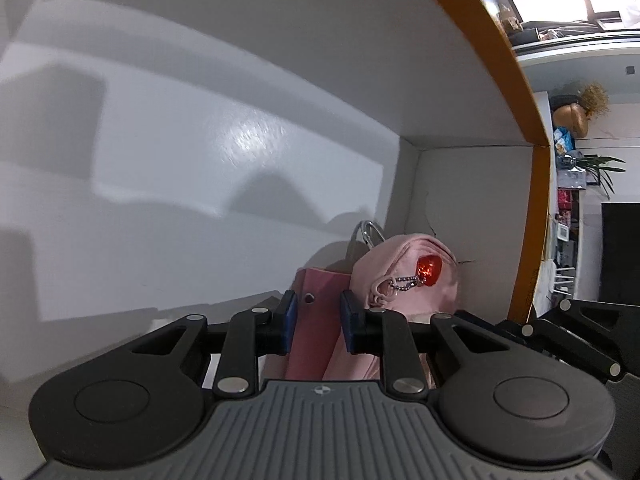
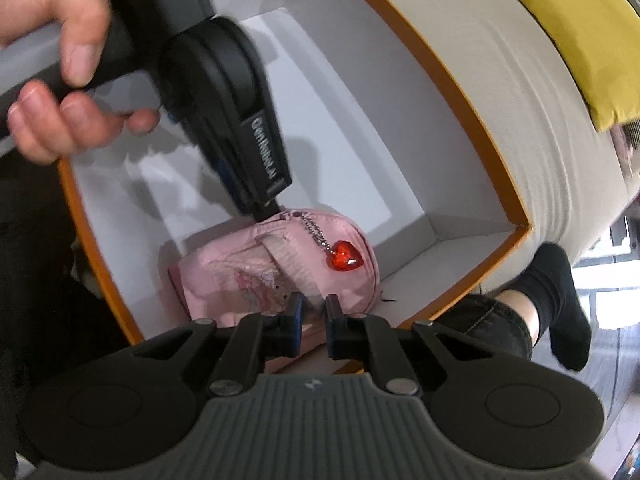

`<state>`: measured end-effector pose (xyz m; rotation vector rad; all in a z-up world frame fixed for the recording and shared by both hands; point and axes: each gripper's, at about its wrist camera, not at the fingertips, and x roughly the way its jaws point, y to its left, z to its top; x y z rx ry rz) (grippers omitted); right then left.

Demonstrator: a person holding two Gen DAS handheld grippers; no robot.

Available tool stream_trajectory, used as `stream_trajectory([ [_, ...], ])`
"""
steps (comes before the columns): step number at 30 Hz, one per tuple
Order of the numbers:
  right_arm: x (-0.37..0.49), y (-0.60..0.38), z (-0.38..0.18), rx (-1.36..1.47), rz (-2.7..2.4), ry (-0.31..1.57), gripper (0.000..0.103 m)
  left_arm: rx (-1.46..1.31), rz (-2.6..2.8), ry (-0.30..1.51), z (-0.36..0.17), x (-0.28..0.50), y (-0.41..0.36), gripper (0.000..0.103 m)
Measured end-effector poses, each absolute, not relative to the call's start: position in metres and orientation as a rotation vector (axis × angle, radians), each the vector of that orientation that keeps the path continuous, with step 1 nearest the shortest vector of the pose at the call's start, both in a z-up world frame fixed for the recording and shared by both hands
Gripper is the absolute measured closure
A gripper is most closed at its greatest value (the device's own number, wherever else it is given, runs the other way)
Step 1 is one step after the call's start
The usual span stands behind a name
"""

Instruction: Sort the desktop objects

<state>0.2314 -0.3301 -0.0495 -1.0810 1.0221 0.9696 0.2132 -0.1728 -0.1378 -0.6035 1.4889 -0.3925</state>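
- While both grippers reach down into the open box (image 2: 472, 128) with its orange rim and white inside, a soft pink fabric pouch (image 2: 256, 268) lies on the box floor near one end wall.
- Clipped to the pouch by a short ball chain, a faceted red heart charm (image 2: 344, 255) rests on the top of the fabric; it shows from the left wrist as well (image 1: 429, 268).
- Seen from its own camera, the left gripper (image 1: 318, 320) has its blue-padded jaws set narrow, with a flat pink strip of the pouch (image 1: 316, 332) standing between them; whether the pads press on it I cannot tell.
- From the right wrist, that same left gripper (image 2: 266, 210) comes in from the upper left, its tip down at the far top edge of the pouch, beside the chain.
- A bare hand (image 2: 60, 72) wraps the left gripper's grey handle at the upper left.
- Close to the near edge of the pouch, the right gripper (image 2: 313, 312) has its jaws drawn narrow, with a ribbed pink fold sitting in the gap; a firm pinch cannot be made out.
- A curved silver metal ring (image 1: 366, 232) pokes up behind the pouch in the left wrist view.
- Outside the box, to the right, lie a cream fabric surface (image 2: 520, 80), a yellow cushion (image 2: 580, 32) and a foot in a black sock (image 2: 560, 300).
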Motion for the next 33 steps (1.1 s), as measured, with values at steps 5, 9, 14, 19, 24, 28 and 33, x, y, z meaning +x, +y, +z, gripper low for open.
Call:
stream_trajectory([
  [5, 0.221, -0.329, -0.046, -1.156, 1.124, 0.987, 0.091, -0.525, -0.381, 1.390, -0.111, 0.215, -0.158, 0.078],
  [9, 0.225, -0.322, -0.059, -1.223, 1.134, 1.009, 0.091, -0.526, -0.396, 1.404, -0.108, 0.215, -0.147, 0.076],
  [14, 0.227, -0.319, -0.068, -1.260, 1.076, 1.011, 0.089, -0.533, -0.403, 1.439, -0.118, 0.216, -0.151, 0.075],
  [19, 0.226, -0.321, -0.068, -1.232, 1.078, 1.015, 0.083, -0.508, -0.407, 1.463, -0.121, 0.206, -0.153, 0.075],
  [24, 0.226, -0.323, -0.070, -1.214, 1.071, 1.028, 0.082, -0.511, -0.407, 1.490, -0.123, 0.206, -0.151, 0.075],
  [28, 0.225, -0.324, -0.068, -1.205, 1.072, 1.022, 0.082, -0.510, -0.398, 1.507, -0.125, 0.205, -0.153, 0.075],
  [33, 0.223, -0.327, -0.069, -1.207, 1.070, 1.007, 0.082, -0.284, -0.420, 1.394, -0.100, 0.200, -0.158, 0.075],
])
